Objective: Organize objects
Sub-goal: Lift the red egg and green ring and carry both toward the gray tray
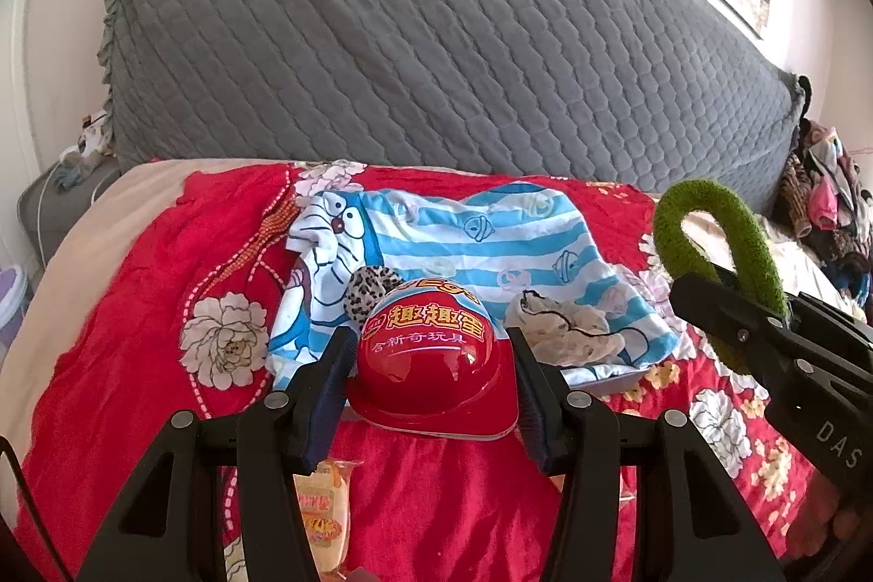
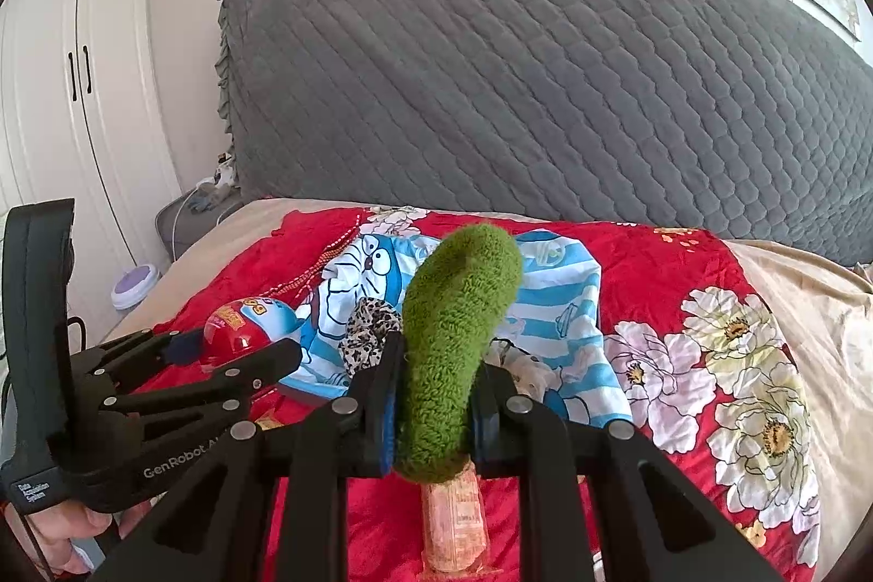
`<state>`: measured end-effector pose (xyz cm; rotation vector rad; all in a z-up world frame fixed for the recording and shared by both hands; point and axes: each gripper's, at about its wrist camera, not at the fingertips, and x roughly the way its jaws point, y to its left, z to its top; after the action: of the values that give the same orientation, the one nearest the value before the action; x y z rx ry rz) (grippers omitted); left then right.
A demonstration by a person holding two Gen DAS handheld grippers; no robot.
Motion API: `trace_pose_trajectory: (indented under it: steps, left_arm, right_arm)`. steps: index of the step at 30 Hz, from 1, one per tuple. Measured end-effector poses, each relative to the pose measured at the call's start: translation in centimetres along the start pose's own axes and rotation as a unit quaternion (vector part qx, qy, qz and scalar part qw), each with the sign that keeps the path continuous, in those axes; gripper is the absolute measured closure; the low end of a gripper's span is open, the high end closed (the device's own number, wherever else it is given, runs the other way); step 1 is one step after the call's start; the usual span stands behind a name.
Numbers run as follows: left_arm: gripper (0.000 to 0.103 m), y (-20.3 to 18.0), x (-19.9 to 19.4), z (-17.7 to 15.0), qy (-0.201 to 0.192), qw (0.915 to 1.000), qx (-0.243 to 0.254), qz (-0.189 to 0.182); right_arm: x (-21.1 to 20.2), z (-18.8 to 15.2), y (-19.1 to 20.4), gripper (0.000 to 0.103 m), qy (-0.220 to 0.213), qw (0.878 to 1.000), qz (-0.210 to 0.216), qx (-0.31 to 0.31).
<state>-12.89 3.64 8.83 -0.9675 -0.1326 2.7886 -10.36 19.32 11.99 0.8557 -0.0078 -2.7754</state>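
Observation:
My left gripper (image 1: 431, 364) is shut on a red toy egg (image 1: 434, 358) with gold lettering, just above the red floral bedspread (image 1: 136, 342). It also shows in the right wrist view (image 2: 240, 334), held by the left gripper (image 2: 218, 353). My right gripper (image 2: 436, 380) is shut on a fuzzy green headband (image 2: 458, 342), which stands up between the jaws. In the left wrist view the headband (image 1: 709, 244) forms a loop at right. A blue striped cartoon garment (image 1: 464, 244), a leopard scrunchie (image 1: 371, 287) and a cream crumpled cloth (image 1: 567, 325) lie beyond.
A snack packet (image 1: 324, 511) lies under the left gripper; another packet (image 2: 455, 527) lies under the right. A grey quilted headboard (image 1: 409, 36) stands behind. A pile of clothes (image 1: 824, 195) sits at right. A nightstand (image 2: 185, 211) and white wardrobe (image 2: 65, 64) stand at left.

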Motion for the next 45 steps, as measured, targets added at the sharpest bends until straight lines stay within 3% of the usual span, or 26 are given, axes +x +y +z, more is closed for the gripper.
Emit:
trace_pose_trajectory:
  steps: [45]
  left_arm:
    - [0.047, 0.1, 9.8, 2.2, 0.01, 0.9998, 0.012, 0.009]
  right_arm:
    - [8.6, -1.1, -3.2, 0.083, -0.01, 0.999, 0.017, 0.027]
